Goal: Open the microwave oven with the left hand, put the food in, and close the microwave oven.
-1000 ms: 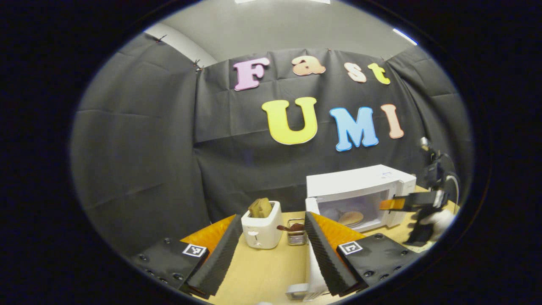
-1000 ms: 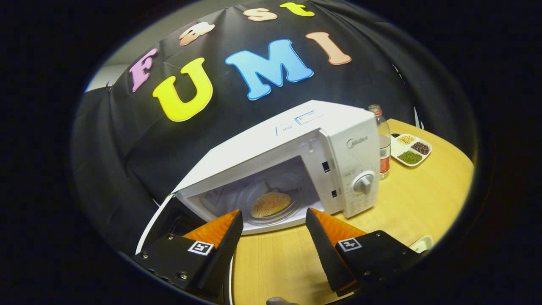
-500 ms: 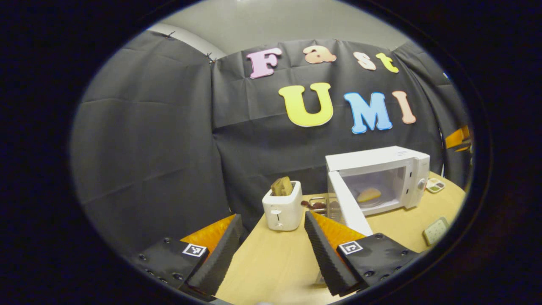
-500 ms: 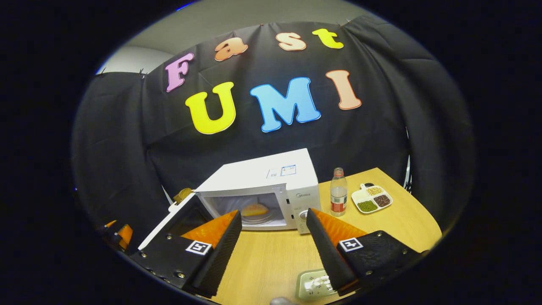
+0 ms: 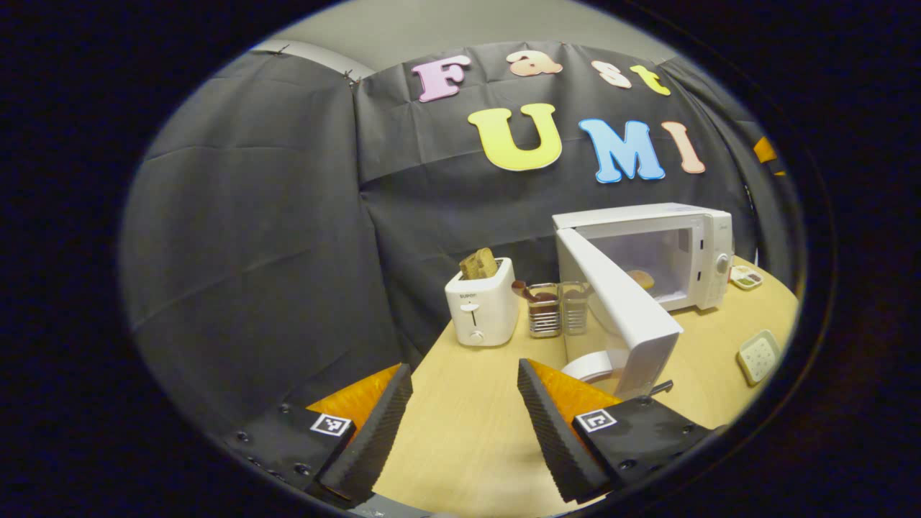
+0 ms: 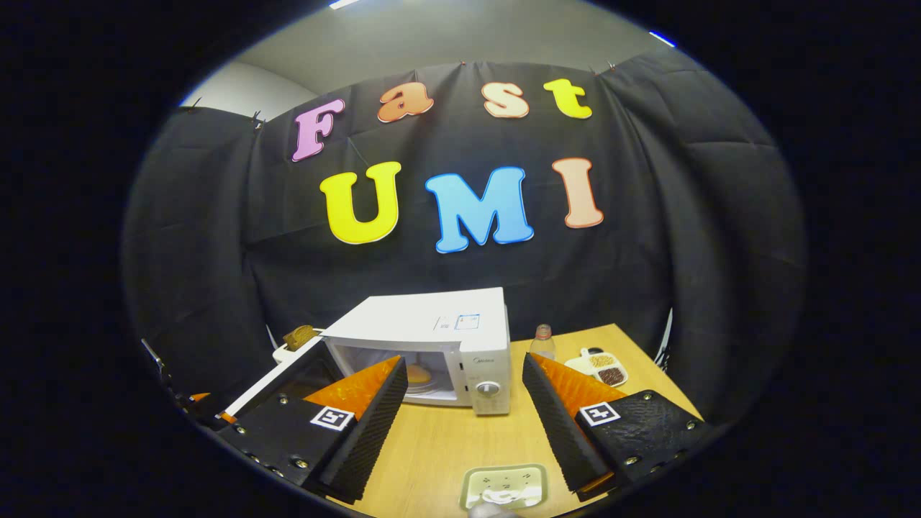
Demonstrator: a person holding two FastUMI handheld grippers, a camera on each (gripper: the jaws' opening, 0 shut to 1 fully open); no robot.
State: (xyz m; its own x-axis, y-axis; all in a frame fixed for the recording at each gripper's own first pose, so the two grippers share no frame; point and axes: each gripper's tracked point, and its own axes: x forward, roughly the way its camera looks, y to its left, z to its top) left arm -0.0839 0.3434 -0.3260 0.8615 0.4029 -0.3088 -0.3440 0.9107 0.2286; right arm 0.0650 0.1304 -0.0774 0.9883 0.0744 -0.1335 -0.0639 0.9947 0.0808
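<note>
The microwave oven [image 5: 662, 252] stands at the right of the left gripper view, on the wooden surface [image 5: 468, 432], with its door [image 5: 619, 313] swung wide toward the camera and the food [image 5: 639, 278], a pale round piece, lying inside the cavity. The left gripper [image 5: 460, 424] sits at the bottom of that view, jaws spread and holding nothing; the door's free edge lies just up and to the right of its right-hand finger, the door's long face running from the hinge at upper centre down toward the lower right. In the right gripper view, the right gripper [image 6: 464, 424] also has its jaws spread and empty, and the oven sits at centre, farther off, beyond the gap between the fingers. Judging by this, the left gripper is the nearer one to the door, and closing appears to be the step that remains: a push on the door's outer face, swinging it back toward the cavity. A toaster [image 5: 481, 309] holding bread stands left of the oven.
</note>
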